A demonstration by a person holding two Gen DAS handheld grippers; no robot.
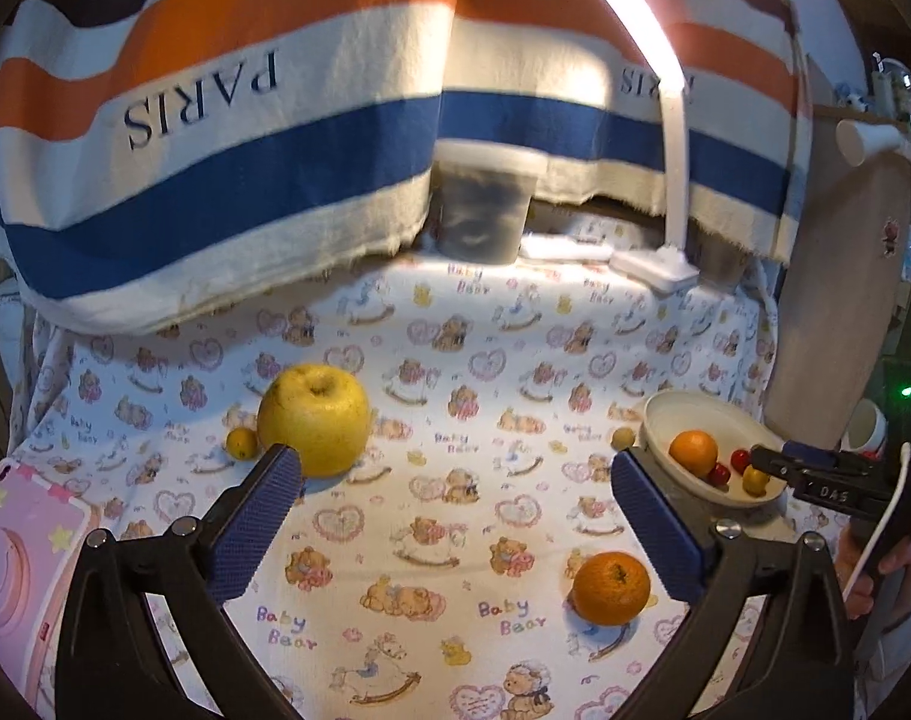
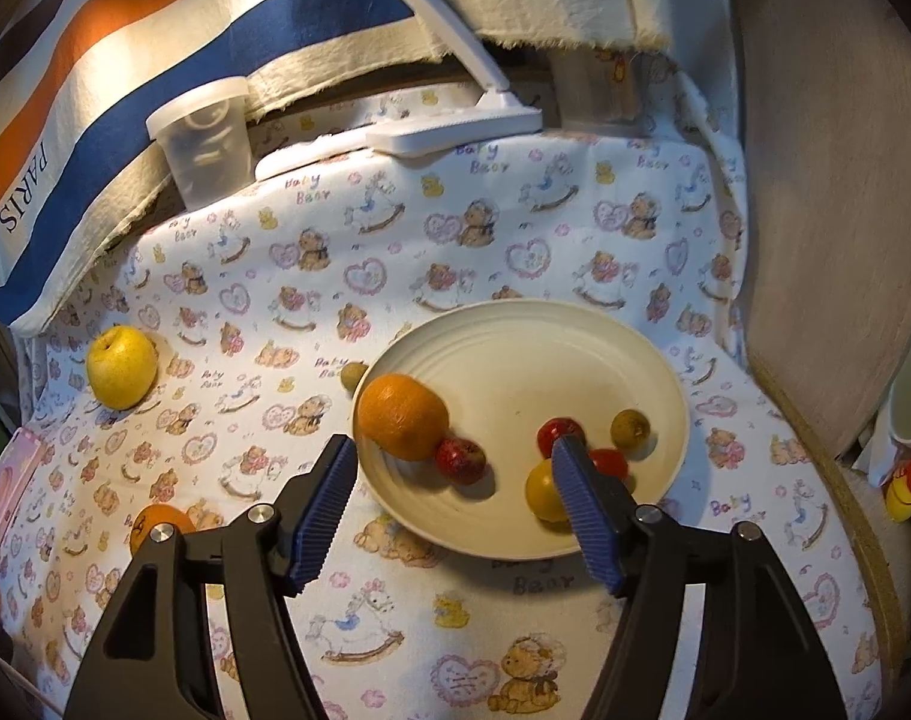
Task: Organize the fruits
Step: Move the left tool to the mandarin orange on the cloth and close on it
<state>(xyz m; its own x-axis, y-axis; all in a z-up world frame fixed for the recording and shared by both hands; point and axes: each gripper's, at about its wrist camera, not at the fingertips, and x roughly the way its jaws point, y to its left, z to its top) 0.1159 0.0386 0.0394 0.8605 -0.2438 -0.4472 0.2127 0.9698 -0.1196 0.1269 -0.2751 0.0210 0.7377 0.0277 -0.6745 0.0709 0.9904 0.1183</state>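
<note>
A cream plate (image 2: pixel 575 348) (image 1: pixel 689 408) on the bear-print cloth holds an orange (image 2: pixel 402 416) (image 1: pixel 693 451), several small red fruits (image 2: pixel 460 460) and small yellow fruits (image 2: pixel 542 489). A big yellow apple (image 1: pixel 314 420) (image 2: pixel 121 366) and a small yellow fruit (image 1: pixel 241 443) lie at the left. A second orange (image 1: pixel 611 588) (image 2: pixel 155 525) lies on the cloth. My left gripper (image 1: pixel 455 480) is open and empty, above the cloth between apple and orange. My right gripper (image 2: pixel 455 474) is open and empty over the plate's near rim; it also shows in the left wrist view (image 1: pixel 773 468).
A small greenish fruit (image 2: pixel 353 375) (image 1: pixel 623 437) lies beside the plate's left rim. A clear tub (image 2: pixel 203 138) (image 1: pixel 485 204), a white lamp base (image 2: pixel 455 129) (image 1: pixel 656 267) and a striped towel (image 1: pixel 215 150) stand at the back. A pink case (image 1: pixel 17 546) lies left. A wooden board (image 2: pixel 827 192) is right.
</note>
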